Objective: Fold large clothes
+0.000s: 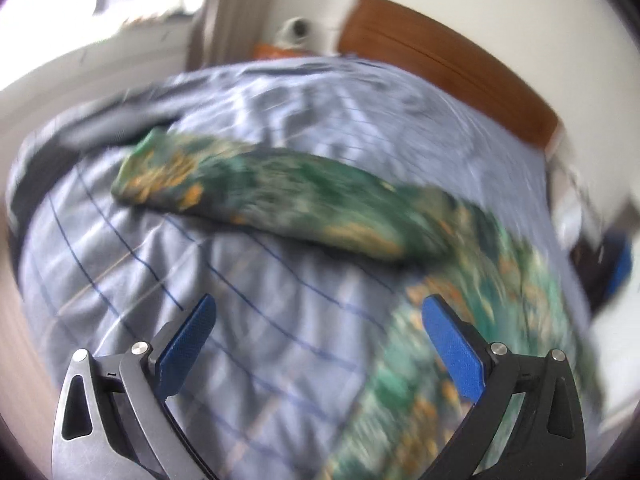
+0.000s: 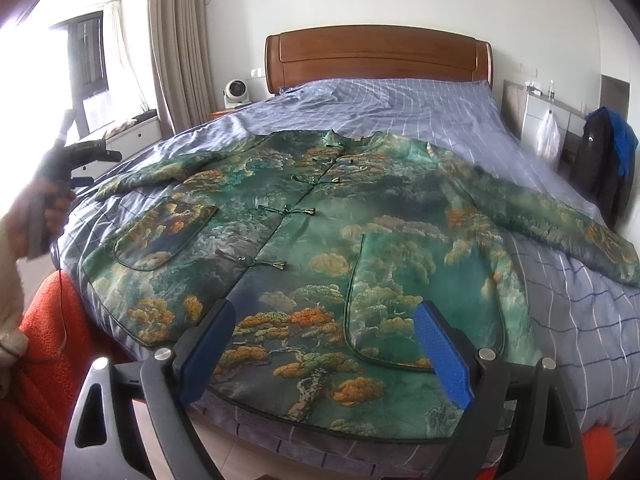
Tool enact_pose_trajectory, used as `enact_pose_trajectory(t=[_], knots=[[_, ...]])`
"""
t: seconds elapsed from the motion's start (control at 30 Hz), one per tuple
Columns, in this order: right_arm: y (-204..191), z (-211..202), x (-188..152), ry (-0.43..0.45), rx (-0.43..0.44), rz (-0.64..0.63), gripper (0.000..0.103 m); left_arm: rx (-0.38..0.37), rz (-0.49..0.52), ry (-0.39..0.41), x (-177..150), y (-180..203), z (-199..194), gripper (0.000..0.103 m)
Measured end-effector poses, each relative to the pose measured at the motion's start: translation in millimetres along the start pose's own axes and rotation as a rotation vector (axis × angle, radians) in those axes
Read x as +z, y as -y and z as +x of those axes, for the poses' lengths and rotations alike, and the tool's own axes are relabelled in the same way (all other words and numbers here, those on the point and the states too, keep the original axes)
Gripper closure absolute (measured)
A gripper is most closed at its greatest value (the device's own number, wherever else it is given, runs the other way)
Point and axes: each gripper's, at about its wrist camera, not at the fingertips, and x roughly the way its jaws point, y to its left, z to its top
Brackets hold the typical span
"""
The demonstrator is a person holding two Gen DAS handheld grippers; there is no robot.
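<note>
A green jacket [image 2: 320, 240] with orange and gold tree patterns lies flat, front up, on the bed, both sleeves spread out. My right gripper [image 2: 324, 320] is open and empty, above the jacket's hem at the bed's foot. My left gripper [image 1: 320, 312] is open and empty above the bedsheet; that view is blurred. It shows the jacket's left sleeve [image 1: 260, 196] ahead and the jacket body [image 1: 480, 320] to the right. The left gripper also shows in the right wrist view [image 2: 76, 168], held in a hand at the bed's left side.
The bed has a blue checked sheet [image 2: 400, 100] and a wooden headboard [image 2: 376, 56]. A small white fan [image 2: 236, 94] stands left of the headboard. Curtains [image 2: 176, 40] and a window are at left. Dark and blue clothes [image 2: 608, 152] hang at right. Orange fabric [image 2: 48, 340] is at lower left.
</note>
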Motion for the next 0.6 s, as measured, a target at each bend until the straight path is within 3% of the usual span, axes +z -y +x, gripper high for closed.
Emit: enact_pose_trajectory(t=[0.1,0.3,0.37,0.4,0.43,0.6], knots=[[-8.7,0.9,1.6,-0.007,0.0,-0.031,0.013,-0.015,-0.173,-0.008,25.5,-50.0,38.5,0.001],[-28.2,4.7,-1.1,-0.044,0.002,-0.093,0.013,0.086,-0.425,0.002,55.2,-119.9,96.7,0.003],[-33.2,8.1,-3.0,-0.063,0.006,-0.101,0.013,0.1,-0.467,0.027,58.6,-130.5,104.4,0.021],[-35.0,9.9,-3.6,-0.072,0.008,-0.103,0.013,0.11,-0.46,0.035,60.2,-130.1,106.1,0.061],[-37.8,13.3,-4.1,-0.085,0.011,-0.106,0.013,0.139,-0.447,0.028,63.5,-130.3,109.3,0.09],[-42.5,18.9,-1.9,-0.092,0.023,-0.12,0.013,0.279,-0.352,0.05,77.2,-120.2,111.1,0.095]])
